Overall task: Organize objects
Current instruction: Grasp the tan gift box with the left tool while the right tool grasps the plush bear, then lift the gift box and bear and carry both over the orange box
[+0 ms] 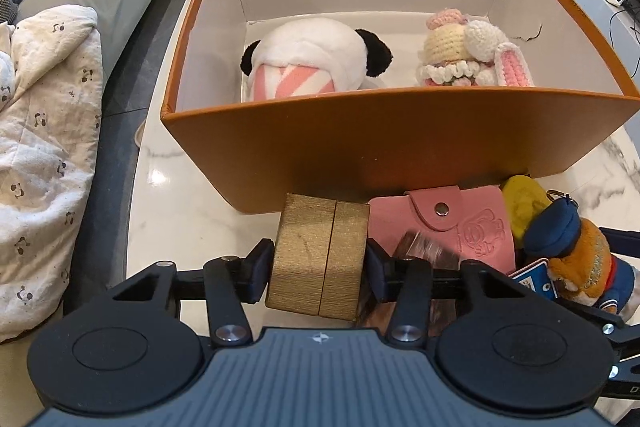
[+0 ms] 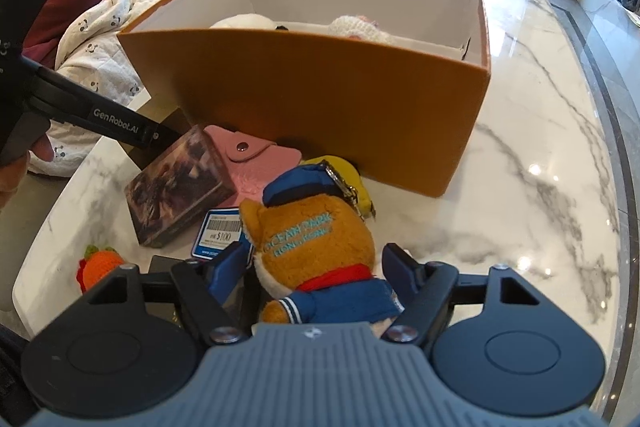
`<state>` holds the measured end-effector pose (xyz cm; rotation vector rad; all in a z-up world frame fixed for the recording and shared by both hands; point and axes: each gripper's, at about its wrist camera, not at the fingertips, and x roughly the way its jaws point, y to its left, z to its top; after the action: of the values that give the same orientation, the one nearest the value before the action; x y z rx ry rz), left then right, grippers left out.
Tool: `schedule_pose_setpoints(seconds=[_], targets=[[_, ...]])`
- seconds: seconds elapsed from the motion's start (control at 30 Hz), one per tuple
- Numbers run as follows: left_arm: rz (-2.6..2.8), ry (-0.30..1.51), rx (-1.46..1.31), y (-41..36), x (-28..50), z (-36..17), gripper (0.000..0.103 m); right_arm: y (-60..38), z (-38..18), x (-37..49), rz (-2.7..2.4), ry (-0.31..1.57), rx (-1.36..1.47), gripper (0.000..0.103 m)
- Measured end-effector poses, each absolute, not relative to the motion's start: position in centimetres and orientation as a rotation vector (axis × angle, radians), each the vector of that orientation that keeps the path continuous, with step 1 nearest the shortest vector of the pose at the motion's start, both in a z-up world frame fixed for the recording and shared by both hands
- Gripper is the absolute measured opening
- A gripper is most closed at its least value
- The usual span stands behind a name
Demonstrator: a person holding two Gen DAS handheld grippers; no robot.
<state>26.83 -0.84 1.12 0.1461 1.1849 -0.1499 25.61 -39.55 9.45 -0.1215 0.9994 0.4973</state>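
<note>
here, a ribbed gold box [image 1: 320, 259], seamed down its middle.

Glossy marble table [image 2: 540, 155]; matt cardboard box [image 1: 360, 147]; plush toy [image 2: 316, 251]; ribbed gold case [image 1: 318, 259].

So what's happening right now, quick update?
Left fingers clamp gold box. Right fingers around fox plush, grip unclear. Orange box ahead, open.
</note>
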Motion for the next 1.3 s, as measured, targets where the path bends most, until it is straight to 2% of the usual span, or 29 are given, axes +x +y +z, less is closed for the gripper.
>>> schedule_pose_setpoints(seconds=[0.5,0.73,1.3], targets=[[-0.133,1.224,0.175,-0.7,27.2,-0.1,0.058,-39.0,8.4,26.2,0.51,1.014,-0.125,0.076],[-0.136,1.232,0.148,-0.2,27.1,0.2,0.055,-39.5,8.9,26.3,0.514,1.007,-0.091,0.062],[-0.133,1.183,0.163,-0.2,25.7,2.6,0.055,-40.2,11.0,25.2,0.513,0.938,-0.089,0.06]])
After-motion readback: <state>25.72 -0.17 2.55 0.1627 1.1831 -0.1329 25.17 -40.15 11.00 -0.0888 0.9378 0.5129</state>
